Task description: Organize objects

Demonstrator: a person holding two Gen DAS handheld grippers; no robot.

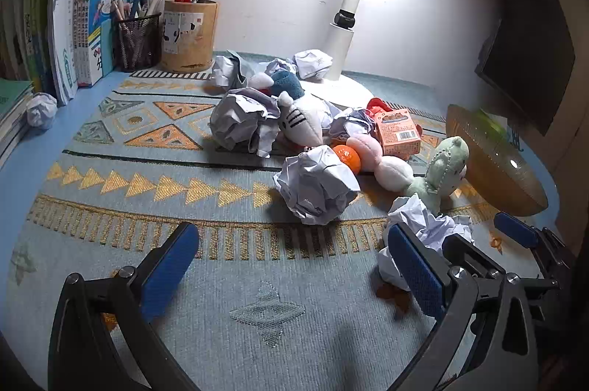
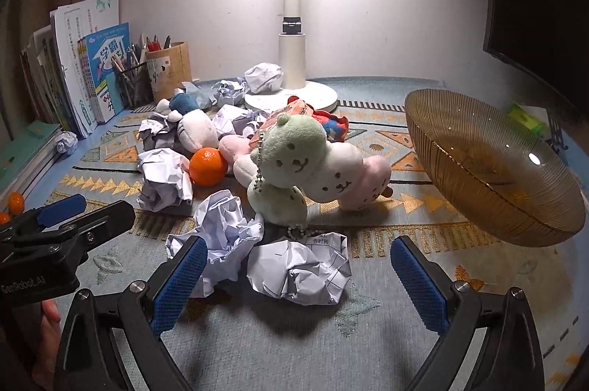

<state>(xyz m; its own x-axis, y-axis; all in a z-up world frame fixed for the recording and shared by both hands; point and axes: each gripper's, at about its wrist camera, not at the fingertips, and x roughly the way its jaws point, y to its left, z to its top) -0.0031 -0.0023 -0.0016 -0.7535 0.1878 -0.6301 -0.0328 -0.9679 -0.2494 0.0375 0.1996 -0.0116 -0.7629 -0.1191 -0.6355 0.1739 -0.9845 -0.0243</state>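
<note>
Paper balls (image 2: 298, 271), "GenRobot.AI" left gripper (image 2: 70, 210)

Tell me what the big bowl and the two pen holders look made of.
Bowl: amber, see-through and glossy with fine ribs, so glass or clear plastic. Dark pen holder: black wire mesh, likely metal. Round pen holder: tan, matte, looks like bamboo or wood.

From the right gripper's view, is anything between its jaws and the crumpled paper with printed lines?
Nothing visible. The right gripper is open, and the crumpled paper with printed lines lies on the mat between its jaws. A second crumpled paper ball sits beside it, against the left blue pad.
</note>
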